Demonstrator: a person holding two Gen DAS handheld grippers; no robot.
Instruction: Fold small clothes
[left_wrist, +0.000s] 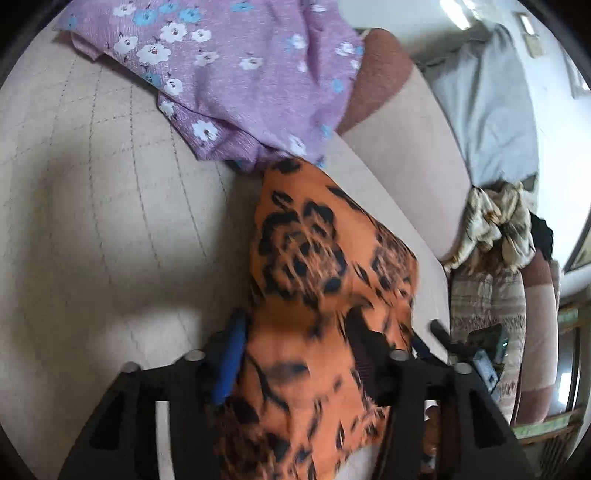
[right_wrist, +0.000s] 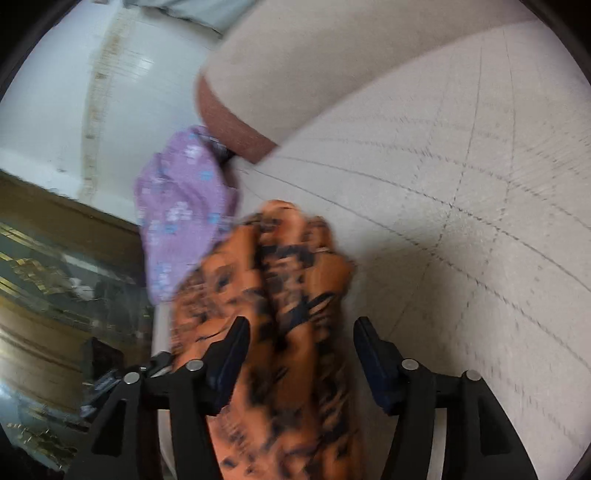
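An orange cloth with black flower print (left_wrist: 325, 266) hangs bunched over the beige quilted sofa seat (left_wrist: 103, 206). It runs between the fingers of my left gripper (left_wrist: 299, 332), whose jaws stand apart with the cloth draped between them. In the right wrist view the same orange cloth (right_wrist: 280, 295) lies bunched between the fingers of my right gripper (right_wrist: 299, 332), whose jaws are wide apart and do not pinch it. A purple cloth with white and blue flowers (left_wrist: 236, 74) lies on the seat behind; it also shows in the right wrist view (right_wrist: 181, 210).
A brown and beige sofa cushion (left_wrist: 384, 81) stands beyond the purple cloth. A pile of cream patterned clothes (left_wrist: 495, 221) lies on the sofa arm at the right. A glass-topped wooden table (right_wrist: 55, 277) stands at the left beside the sofa edge.
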